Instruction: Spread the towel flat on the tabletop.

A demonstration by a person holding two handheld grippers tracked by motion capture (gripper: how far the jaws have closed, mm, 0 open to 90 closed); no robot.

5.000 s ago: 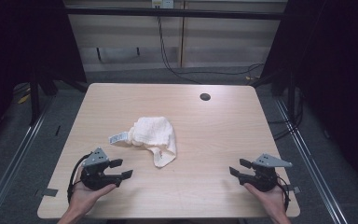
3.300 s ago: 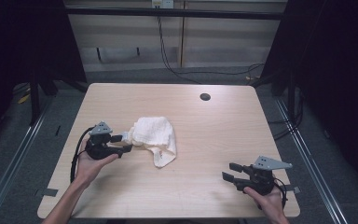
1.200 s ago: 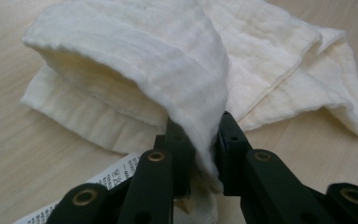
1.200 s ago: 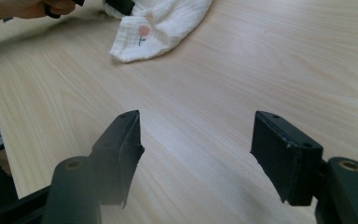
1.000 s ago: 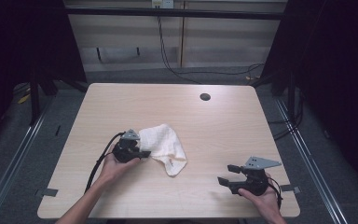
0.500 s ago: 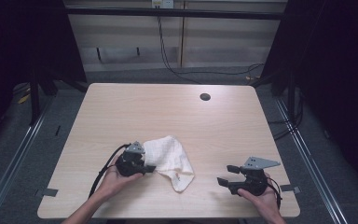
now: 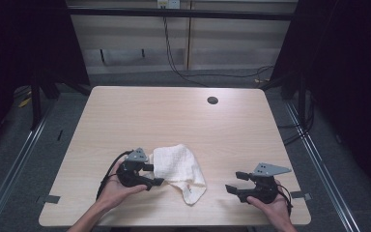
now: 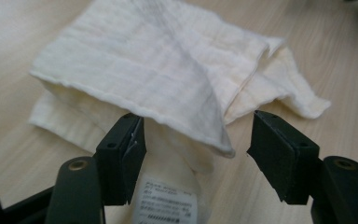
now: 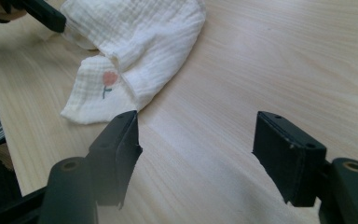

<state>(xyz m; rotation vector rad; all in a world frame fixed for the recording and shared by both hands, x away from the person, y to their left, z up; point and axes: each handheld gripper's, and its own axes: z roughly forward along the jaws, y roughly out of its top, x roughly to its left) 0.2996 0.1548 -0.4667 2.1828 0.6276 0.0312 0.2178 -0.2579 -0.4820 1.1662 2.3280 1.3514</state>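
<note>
Item one, cloth (image 7: 178, 166): a cream, waffle-textured piece is lying crumpled on the near half of the wooden table (image 7: 174, 116), slightly left of centre. Folded layers are overlapping; one corner is trailing toward the near edge. In the right gripper view that corner (image 9: 95, 91) is showing a small embroidered red flower. In the left gripper view a white printed label (image 8: 168, 205) is lying between the jaws, on the cloth's near edge.

Item two, left gripper (image 7: 152, 175): a hand is holding it at the cloth's left edge, pointing toward the right. Its jaws have just been opening and are now standing wide. The cloth's edge is sitting between them, and the left jaw is lying right against the fabric, but neither pad is pressing on it.

Item three, right gripper (image 7: 235, 182): a hand is holding it near the table's near right corner, well apart from the cloth, pointing left toward it. Its jaws are standing wide over bare wood, with nothing between them.

Item four, round dark hole (image 7: 212, 100): sitting in the tabletop near the far edge.
</note>
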